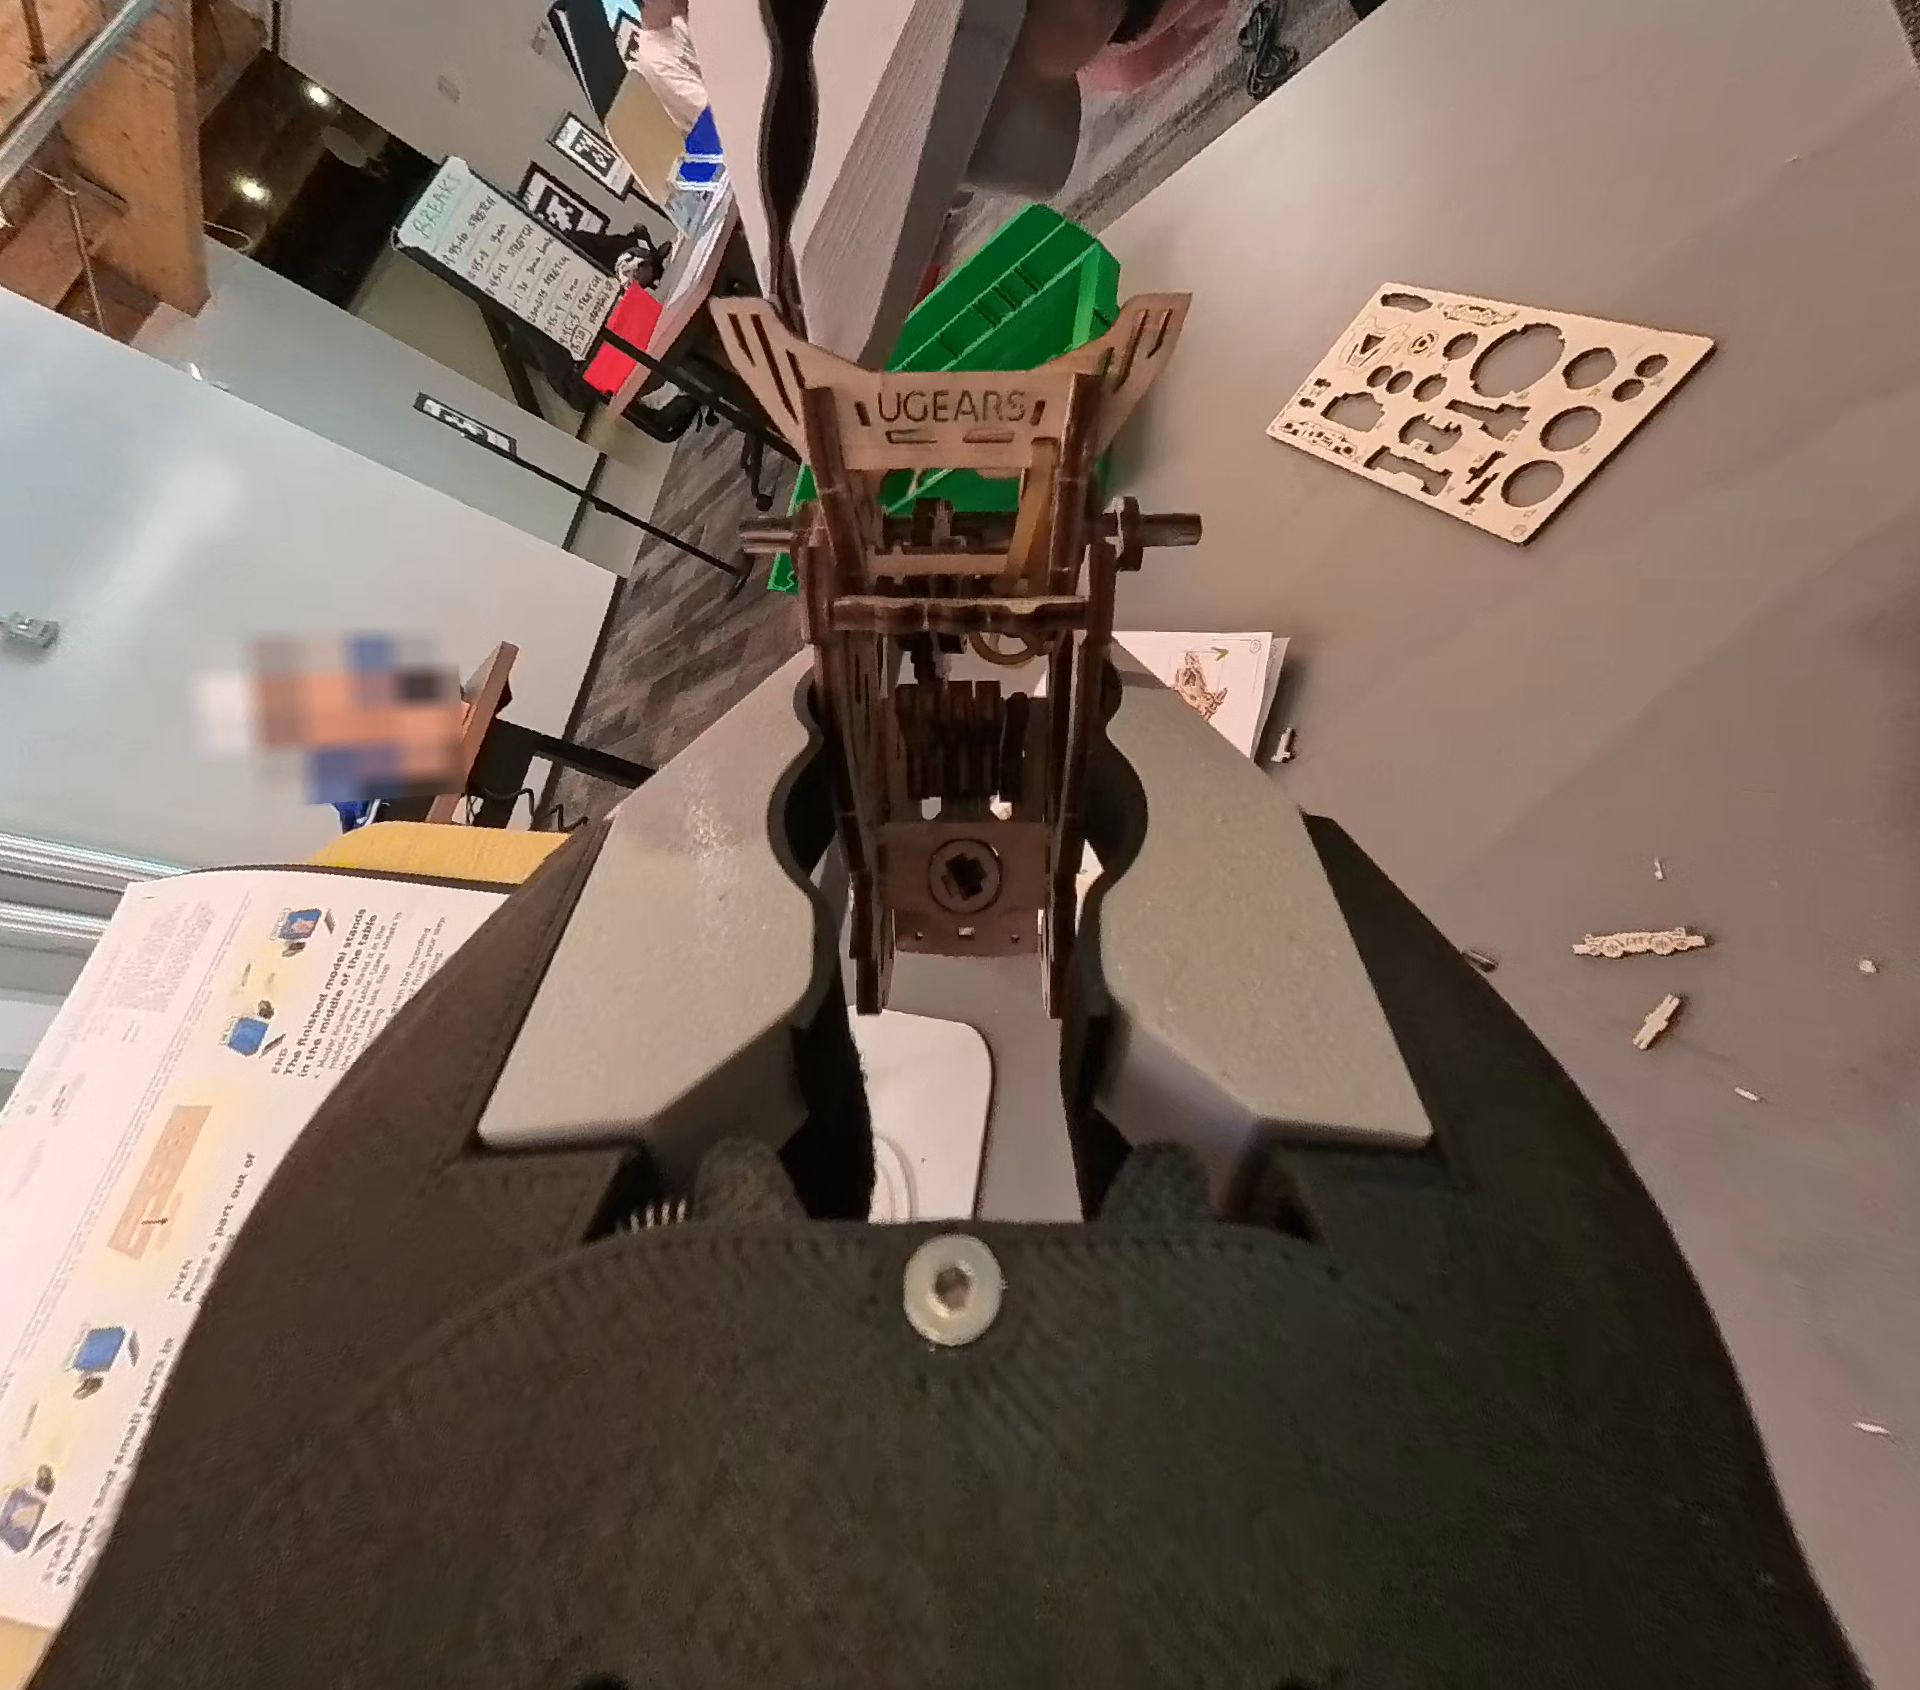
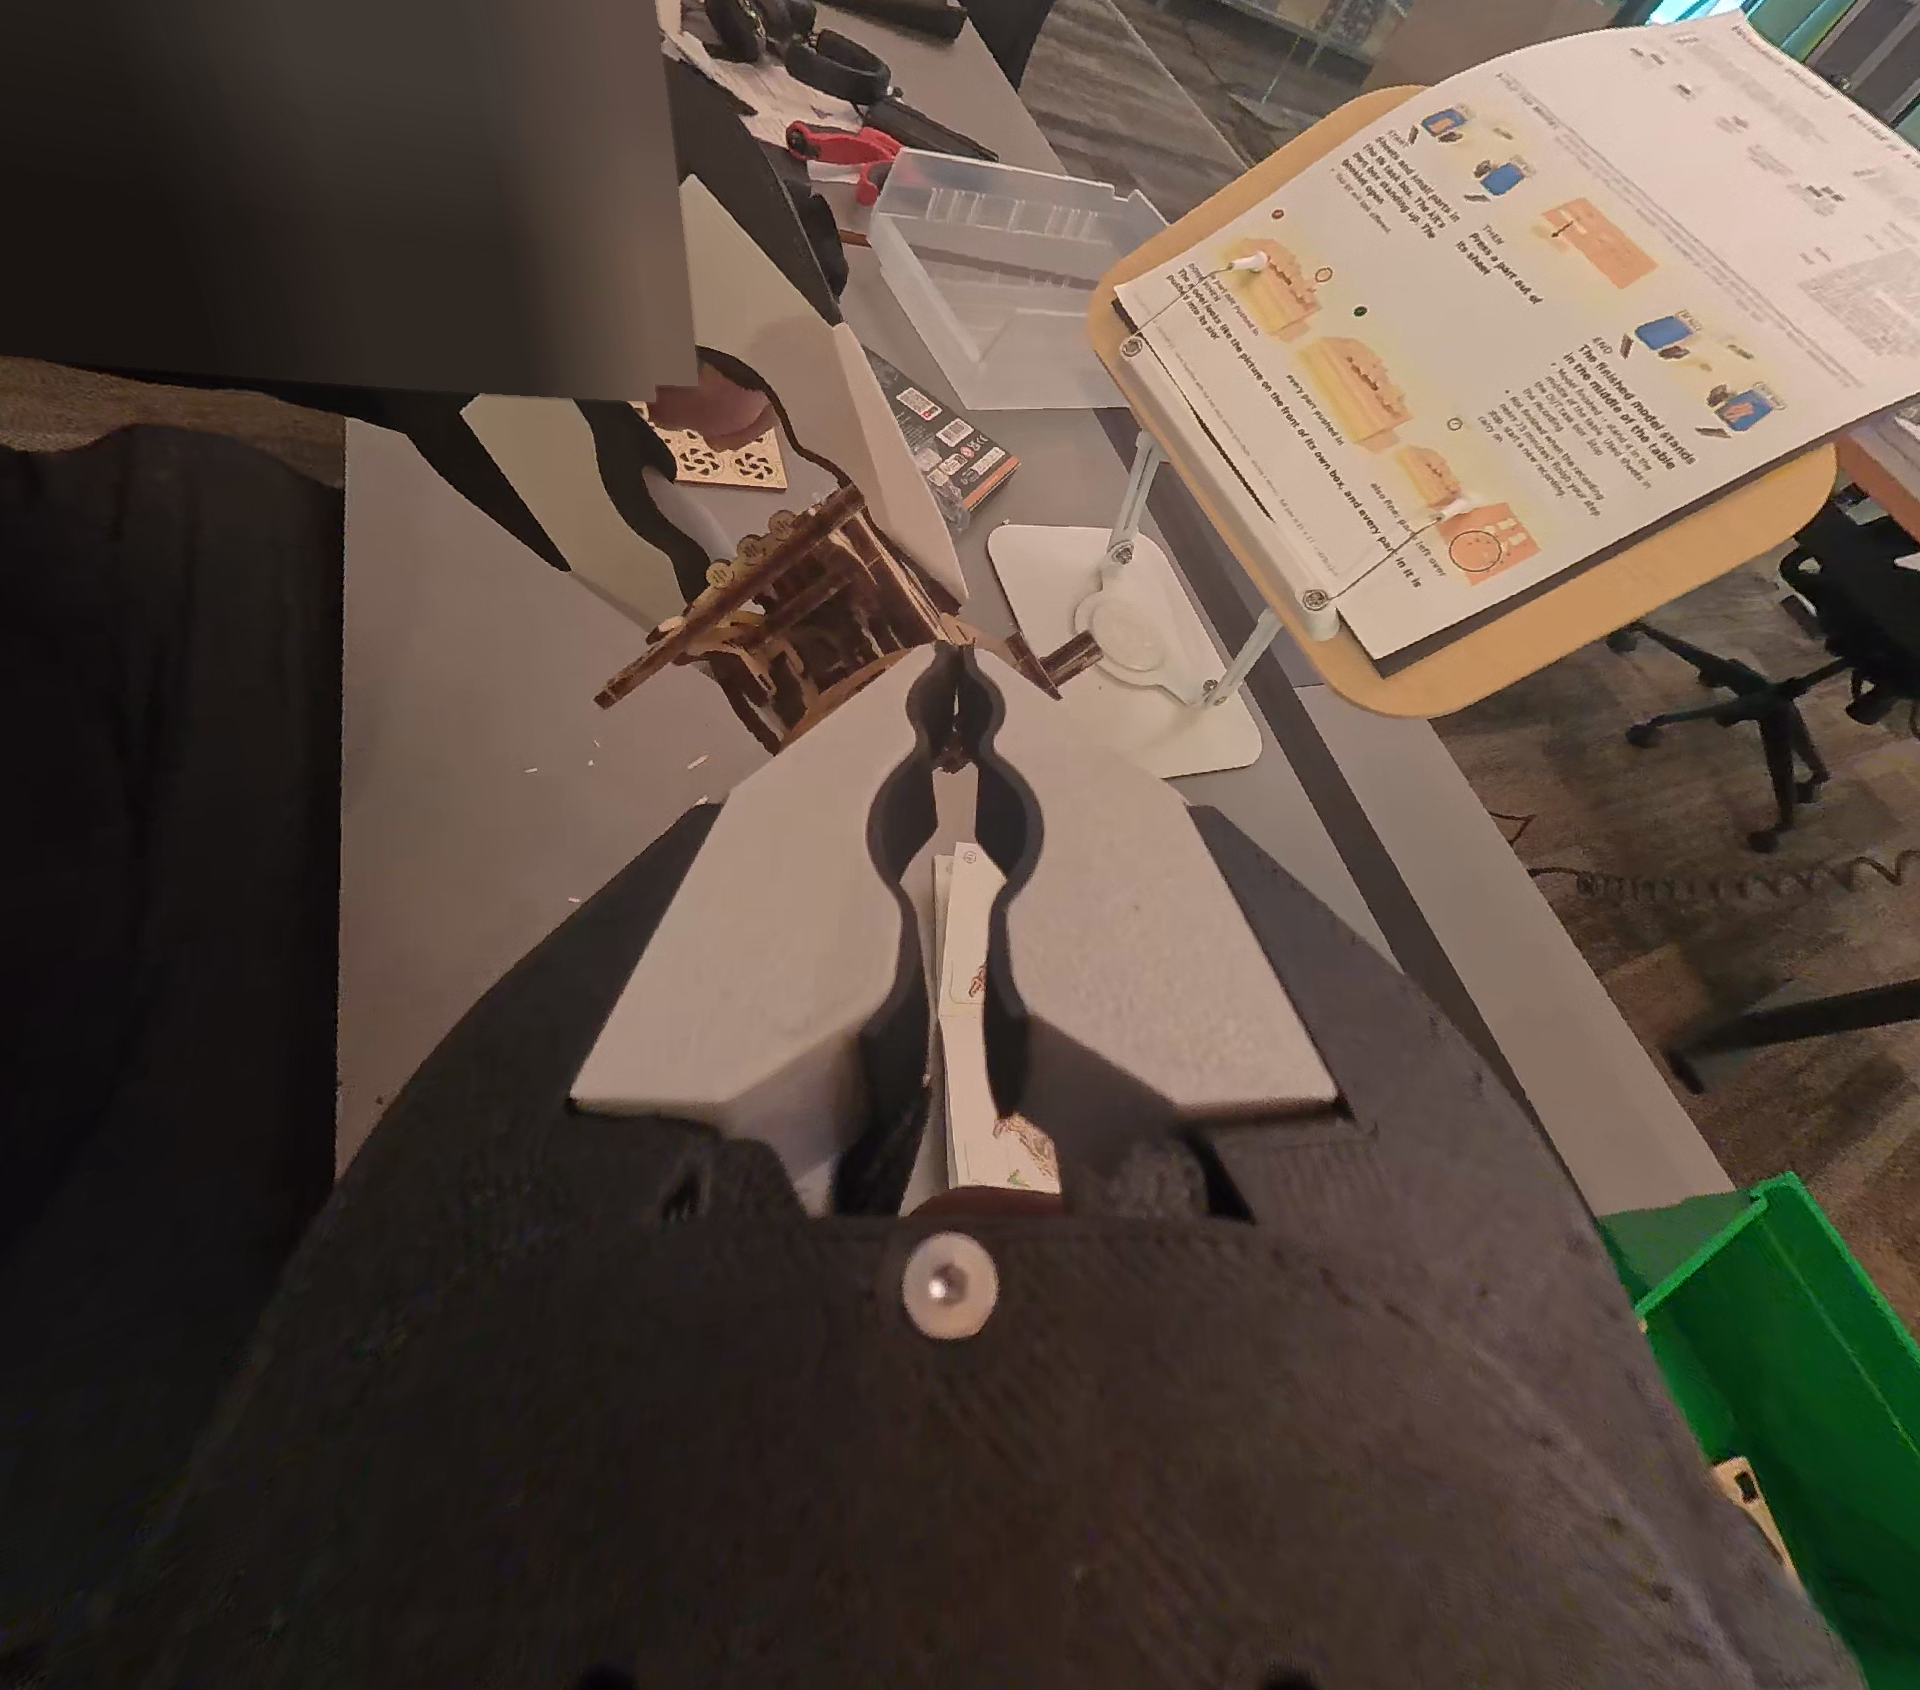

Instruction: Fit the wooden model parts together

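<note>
The wooden model [image 1: 956, 497], a brown laser-cut frame with gears and a cross axle, is held off the grey table [image 1: 1558, 705]. My left gripper [image 1: 961, 705] is shut on the model's lower body, a side plate against each pad. My right gripper [image 2: 956, 664] comes in from above, and its jaws are closed on a thin edge plate of the model [image 2: 800, 632]. In the left wrist view the right gripper [image 1: 784, 279] meets the model's upper left wing. In the right wrist view the left gripper [image 2: 748, 497] shows behind the model.
A punched-out wooden sheet [image 1: 1486, 404] and small wooden scraps [image 1: 1642, 944] lie on the table. A green bin [image 1: 997, 300] stands behind the model. An instruction sheet on a tilted stand [image 2: 1507, 352], its white base [image 2: 1143, 653] and a clear tray [image 2: 997, 290] stand nearby. My right fingertips sit around 4 cm from my left ones.
</note>
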`<state>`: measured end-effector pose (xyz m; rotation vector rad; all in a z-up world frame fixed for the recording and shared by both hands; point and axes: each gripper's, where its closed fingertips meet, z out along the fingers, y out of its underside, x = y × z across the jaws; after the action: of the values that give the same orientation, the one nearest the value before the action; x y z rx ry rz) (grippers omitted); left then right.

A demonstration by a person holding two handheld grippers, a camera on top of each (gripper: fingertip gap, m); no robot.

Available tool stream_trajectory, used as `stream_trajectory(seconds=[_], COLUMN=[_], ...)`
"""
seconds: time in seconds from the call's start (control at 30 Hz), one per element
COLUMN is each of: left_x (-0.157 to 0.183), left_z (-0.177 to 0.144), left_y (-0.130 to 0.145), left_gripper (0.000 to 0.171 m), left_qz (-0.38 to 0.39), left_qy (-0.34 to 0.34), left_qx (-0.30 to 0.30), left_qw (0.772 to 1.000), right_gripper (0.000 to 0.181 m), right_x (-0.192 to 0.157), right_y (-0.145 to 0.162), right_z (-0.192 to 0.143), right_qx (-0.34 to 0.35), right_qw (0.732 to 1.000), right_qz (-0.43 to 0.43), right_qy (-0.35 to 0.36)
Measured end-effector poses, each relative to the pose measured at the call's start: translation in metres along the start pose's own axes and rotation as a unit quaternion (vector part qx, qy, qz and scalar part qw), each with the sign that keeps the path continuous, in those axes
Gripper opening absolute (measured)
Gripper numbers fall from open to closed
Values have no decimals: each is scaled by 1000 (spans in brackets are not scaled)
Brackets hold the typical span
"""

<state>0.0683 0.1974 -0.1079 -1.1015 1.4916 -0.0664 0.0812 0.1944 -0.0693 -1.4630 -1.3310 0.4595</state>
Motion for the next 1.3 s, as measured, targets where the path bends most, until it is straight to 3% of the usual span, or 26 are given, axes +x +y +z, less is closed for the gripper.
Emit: stream_trajectory(seconds=[0.4,0.9,1.3], left_x=[-2,-1,0], left_z=[-3,1,3], left_y=[-6,-8,-9], left_gripper=[42,42,42], left_qz=[4,0,-33], left_qy=[-8,-10,-3], left_qx=[11,13,27], left_qw=[1000,1000,999], right_gripper=[0,0,0], right_x=[-5,-11,-19], right_y=[-4,3,8], right_z=[-8,-10,-14], right_qx=[36,3,-26], right_qw=[999,999,998], right_qz=[18,-32,-54], right_qy=[4,32,14])
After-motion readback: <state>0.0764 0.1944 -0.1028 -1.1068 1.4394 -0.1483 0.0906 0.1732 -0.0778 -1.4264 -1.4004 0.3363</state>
